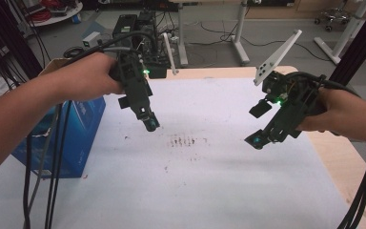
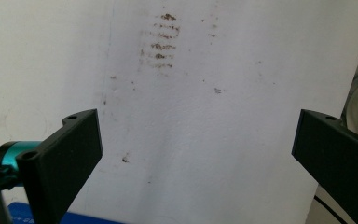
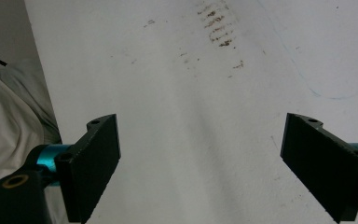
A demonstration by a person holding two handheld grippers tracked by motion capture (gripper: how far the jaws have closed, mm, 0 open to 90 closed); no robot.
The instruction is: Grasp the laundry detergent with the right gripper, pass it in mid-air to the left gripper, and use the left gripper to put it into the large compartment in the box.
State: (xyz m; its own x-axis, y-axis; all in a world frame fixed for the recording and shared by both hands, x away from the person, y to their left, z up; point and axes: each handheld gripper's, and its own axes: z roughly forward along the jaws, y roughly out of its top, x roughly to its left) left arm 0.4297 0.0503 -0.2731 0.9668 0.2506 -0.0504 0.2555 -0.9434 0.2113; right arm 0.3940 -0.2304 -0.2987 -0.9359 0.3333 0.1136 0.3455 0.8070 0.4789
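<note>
the bench (image 1: pixel 209 191) is covered by a white sheet (image 1: pixel 248 105), bare across its middle, so the handling itself looks not yet begun. a blue box (image 1: pixel 78 138) stands at the left edge of the sheet, below the person's left forearm, apart from both tools. the left tool (image 1: pixel 148 123) hangs above the sheet just right of the box, pointing down, its jaws wide apart with nothing between them, as the left gripper view makes plain. the right tool (image 1: pixel 259 139) hangs over the right side, tilted toward the middle, its jaws also spread and holding nothing. between the two, on the sheet, lies a small patch of brown smudges (image 1: pixel 187 141), the nearest thing to either tool and touched by neither. everything appears to remain ahead.
</note>
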